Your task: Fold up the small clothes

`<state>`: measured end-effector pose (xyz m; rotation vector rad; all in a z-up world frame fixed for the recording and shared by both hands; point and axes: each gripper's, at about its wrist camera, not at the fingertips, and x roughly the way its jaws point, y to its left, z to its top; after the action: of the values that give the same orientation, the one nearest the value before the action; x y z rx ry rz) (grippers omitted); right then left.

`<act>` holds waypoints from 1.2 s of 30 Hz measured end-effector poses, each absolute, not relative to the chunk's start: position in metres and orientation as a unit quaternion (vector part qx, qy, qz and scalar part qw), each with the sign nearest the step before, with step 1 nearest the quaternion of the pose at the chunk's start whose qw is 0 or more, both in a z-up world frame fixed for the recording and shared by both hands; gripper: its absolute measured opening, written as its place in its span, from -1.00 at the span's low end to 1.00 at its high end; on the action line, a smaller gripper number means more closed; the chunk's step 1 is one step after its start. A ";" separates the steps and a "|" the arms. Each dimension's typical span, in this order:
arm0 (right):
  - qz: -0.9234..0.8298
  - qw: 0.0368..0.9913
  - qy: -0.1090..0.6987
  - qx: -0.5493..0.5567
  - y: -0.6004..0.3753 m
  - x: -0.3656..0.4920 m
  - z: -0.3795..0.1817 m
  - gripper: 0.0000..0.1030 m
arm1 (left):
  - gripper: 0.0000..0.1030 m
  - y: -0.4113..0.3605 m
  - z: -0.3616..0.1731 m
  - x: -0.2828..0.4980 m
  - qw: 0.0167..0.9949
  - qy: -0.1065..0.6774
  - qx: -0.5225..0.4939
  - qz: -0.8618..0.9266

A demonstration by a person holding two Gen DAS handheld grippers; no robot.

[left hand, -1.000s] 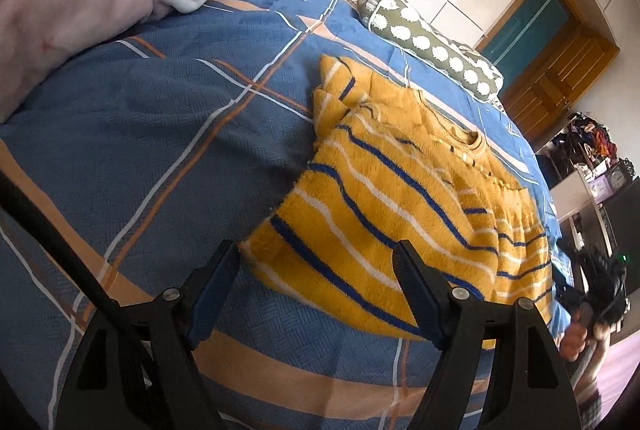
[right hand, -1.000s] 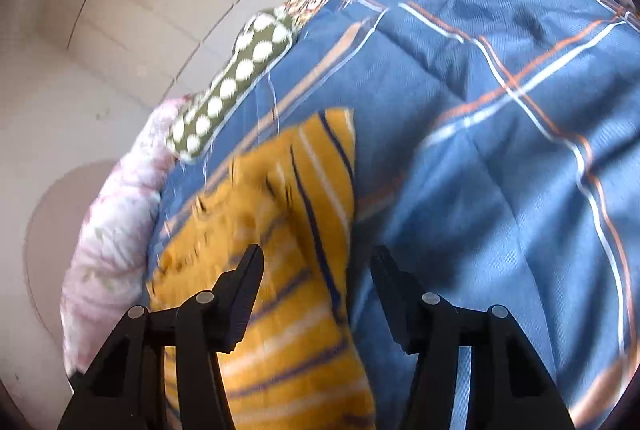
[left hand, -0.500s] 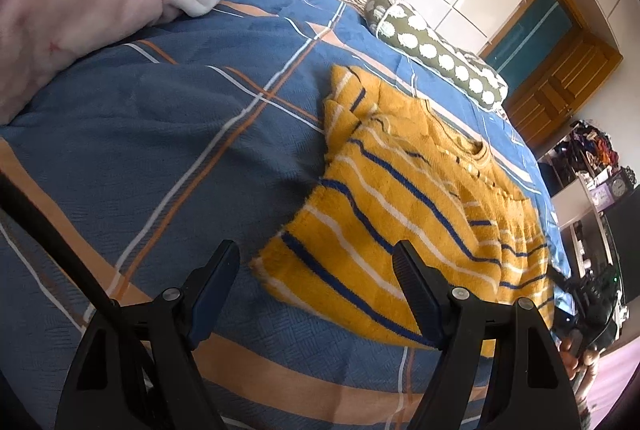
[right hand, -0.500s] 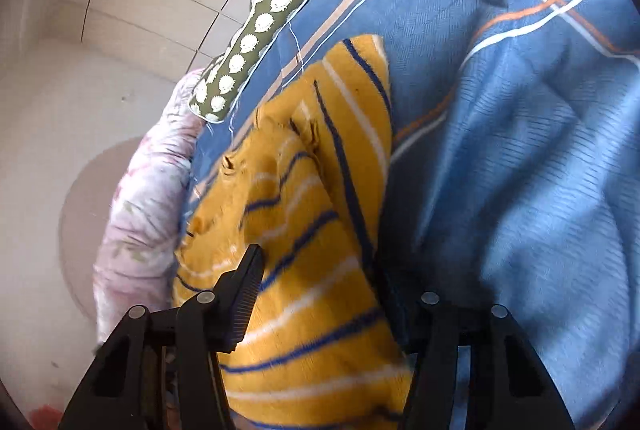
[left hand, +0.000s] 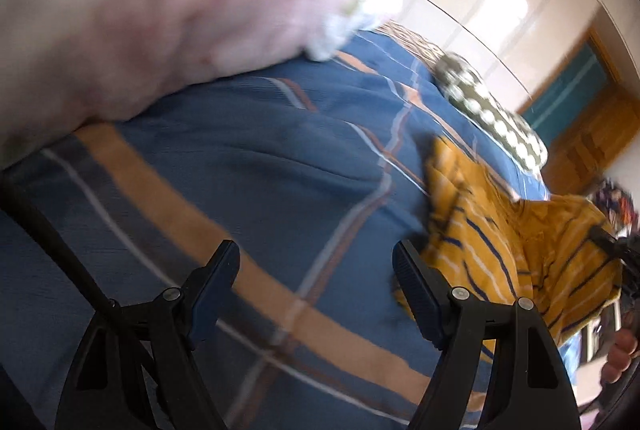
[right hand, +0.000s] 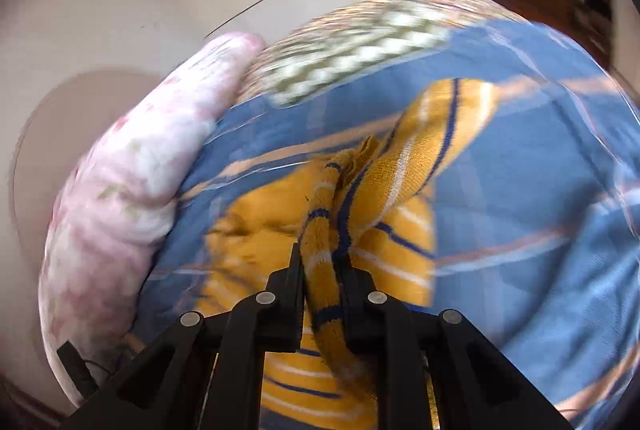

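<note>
A small yellow sweater with blue and white stripes [right hand: 404,186] lies on the blue plaid bedspread [right hand: 532,198]. My right gripper [right hand: 322,262] is shut on a bunched edge of the sweater and lifts it off the bed. In the left wrist view the sweater [left hand: 492,242] sits to the right, its far side raised by the right gripper [left hand: 616,254]. My left gripper [left hand: 316,270] is open and empty over bare bedspread [left hand: 256,190], left of the sweater's near edge.
A pink floral duvet [left hand: 160,10] is heaped at the left of the bed. A green pillow with white dots [left hand: 492,114] lies along the far edge. A wooden door [left hand: 592,134] and a cluttered shelf stand beyond the bed.
My right gripper closed on the sweater's edge and lifted it. My left gripper swung left, off the sweater, and stayed open.
</note>
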<state>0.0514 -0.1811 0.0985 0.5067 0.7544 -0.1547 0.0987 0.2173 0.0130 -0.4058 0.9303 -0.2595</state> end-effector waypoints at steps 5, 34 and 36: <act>-0.048 0.876 0.444 0.181 -0.094 0.126 0.051 -0.73 | 0.49 0.236 0.011 0.103 0.866 0.441 -0.207 -0.113; 0.019 0.848 0.464 0.254 -0.106 0.105 0.025 -0.82 | 0.49 0.206 0.010 0.118 0.860 0.452 -0.201 -0.128; 0.060 0.828 0.496 0.256 -0.083 0.112 -0.003 -0.84 | 0.49 0.209 0.010 0.119 0.861 0.448 -0.207 -0.124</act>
<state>0.1123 -0.0835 -0.0027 0.5435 1.0531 0.1267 0.1190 0.2094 0.0100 -0.4350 0.9410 -0.2598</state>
